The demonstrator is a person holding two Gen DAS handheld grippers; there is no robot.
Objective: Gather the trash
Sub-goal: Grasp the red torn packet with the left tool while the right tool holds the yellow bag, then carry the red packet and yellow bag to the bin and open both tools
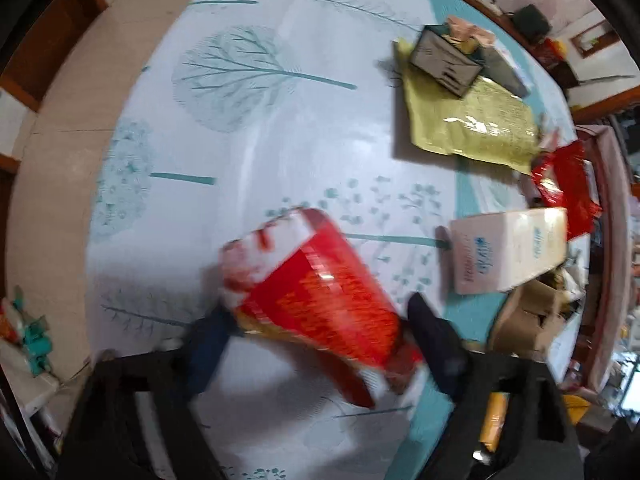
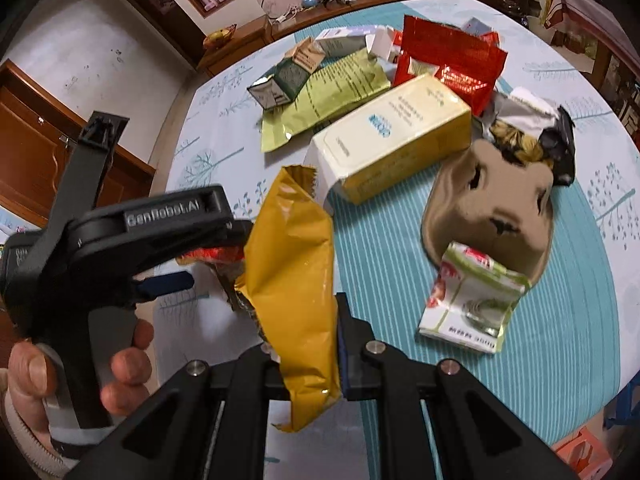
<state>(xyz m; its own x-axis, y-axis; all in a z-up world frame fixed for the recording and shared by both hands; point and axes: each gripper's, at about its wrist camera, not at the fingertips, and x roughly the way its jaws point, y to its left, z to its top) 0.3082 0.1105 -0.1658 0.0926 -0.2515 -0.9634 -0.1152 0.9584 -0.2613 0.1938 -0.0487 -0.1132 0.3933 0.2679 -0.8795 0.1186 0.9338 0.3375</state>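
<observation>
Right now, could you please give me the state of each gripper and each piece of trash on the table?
left gripper: jaws around red packet, contact blurred
right gripper: shut on yellow bag, lifted
cream box: lying on its side
green pouch: lying flat
red foil bag: torn open
small carton: crushed
egg tray: lying on the tablecloth

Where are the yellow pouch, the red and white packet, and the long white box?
yellow pouch (image 2: 292, 276): right wrist view, mid-body above the fingers.
red and white packet (image 1: 320, 296): left wrist view, red face between the fingers.
long white box (image 2: 400, 136): right wrist view, printed top face.
</observation>
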